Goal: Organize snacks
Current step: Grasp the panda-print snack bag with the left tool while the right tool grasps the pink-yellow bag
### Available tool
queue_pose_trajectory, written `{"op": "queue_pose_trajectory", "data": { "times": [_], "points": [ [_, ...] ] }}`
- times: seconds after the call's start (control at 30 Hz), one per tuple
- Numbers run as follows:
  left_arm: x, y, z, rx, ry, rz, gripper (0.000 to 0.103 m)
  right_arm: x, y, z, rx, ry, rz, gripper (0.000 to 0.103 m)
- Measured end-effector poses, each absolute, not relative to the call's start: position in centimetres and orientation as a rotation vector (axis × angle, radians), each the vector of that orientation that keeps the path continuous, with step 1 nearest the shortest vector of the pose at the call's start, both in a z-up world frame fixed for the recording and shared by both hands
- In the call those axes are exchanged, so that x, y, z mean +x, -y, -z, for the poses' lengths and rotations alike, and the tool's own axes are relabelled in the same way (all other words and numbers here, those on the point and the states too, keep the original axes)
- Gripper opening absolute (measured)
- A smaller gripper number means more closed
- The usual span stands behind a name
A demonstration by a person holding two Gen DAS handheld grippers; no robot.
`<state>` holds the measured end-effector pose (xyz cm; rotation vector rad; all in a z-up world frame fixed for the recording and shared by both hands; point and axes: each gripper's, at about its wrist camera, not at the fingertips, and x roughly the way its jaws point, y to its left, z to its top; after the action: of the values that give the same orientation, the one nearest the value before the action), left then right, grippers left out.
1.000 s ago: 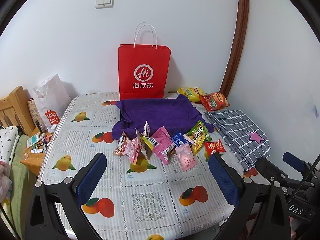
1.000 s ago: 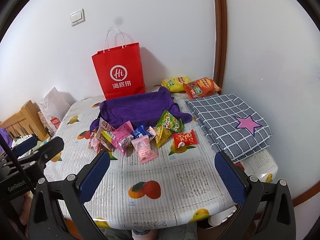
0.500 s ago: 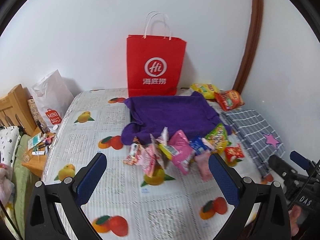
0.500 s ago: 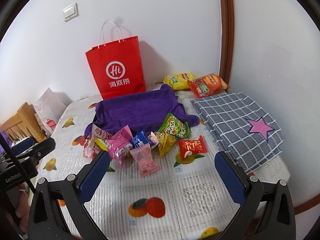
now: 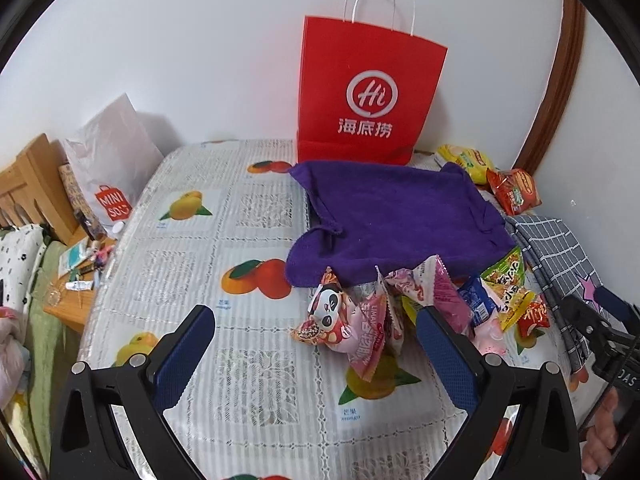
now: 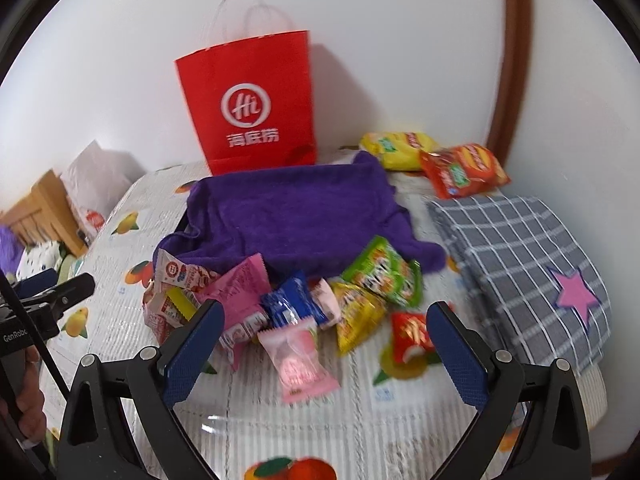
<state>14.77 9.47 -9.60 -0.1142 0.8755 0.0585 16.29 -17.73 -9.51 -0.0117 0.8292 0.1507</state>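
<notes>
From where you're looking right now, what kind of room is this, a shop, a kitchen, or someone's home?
Most likely a room in someone's home. A table with a fruit-print tablecloth stands against a plain wall, holding loose snack packets and a red paper shopping bag, with a wooden bed frame beside it.

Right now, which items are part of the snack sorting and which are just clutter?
In play: snack pile, yellow chip bag, red chip bag, purple towel, red paper bag, left gripper and right gripper, both open.

Likely clutter: checked cloth, white Miniso bag, wooden bedside stand.
</notes>
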Motion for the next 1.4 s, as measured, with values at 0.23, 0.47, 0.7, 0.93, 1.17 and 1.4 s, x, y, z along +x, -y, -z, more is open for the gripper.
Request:
{"op": "queue_pose_trajectory", "data": {
  "times": [0.23, 0.47, 0.7, 0.93, 1.17, 1.4],
  "points": [
    [16.5, -10.1, 12.5, -0.119, -0.928, -0.071, 0.099, 18.0, 14.5, 12.1, -0.034, -0.857, -0.264, 0.1],
    [17.0, -10.0, 14.2, -0.08, -0.942, -0.032, 0.099, 19.9, 11.5, 14.8, -0.08, -0.909, -0.346, 0.1],
    [18.5, -10.2, 16.1, -0.099, -0.976, 0.001, 0.097, 21.4, 10.1, 17.3, -0.086, -0.983, -0.405, 0.1],
    [20.0, -10.1, 17.9, -0.114, -1.007, 0.078, 0.097, 22.0, 10.0, 18.6, -0.093, -1.01, -0.439, 0.1],
    [20.6, -9.1, 19.1, -0.1, -1.015, 0.117, 0.097, 21.4, 9.5, 18.7, -0.157, -0.999, -0.473, 0.062],
    [19.9, -9.3, 18.8, -0.159, -1.009, 0.184, 0.056, 20.7, 10.2, 18.4, -0.14, -1.009, -0.473, 0.052]
  ]
}}
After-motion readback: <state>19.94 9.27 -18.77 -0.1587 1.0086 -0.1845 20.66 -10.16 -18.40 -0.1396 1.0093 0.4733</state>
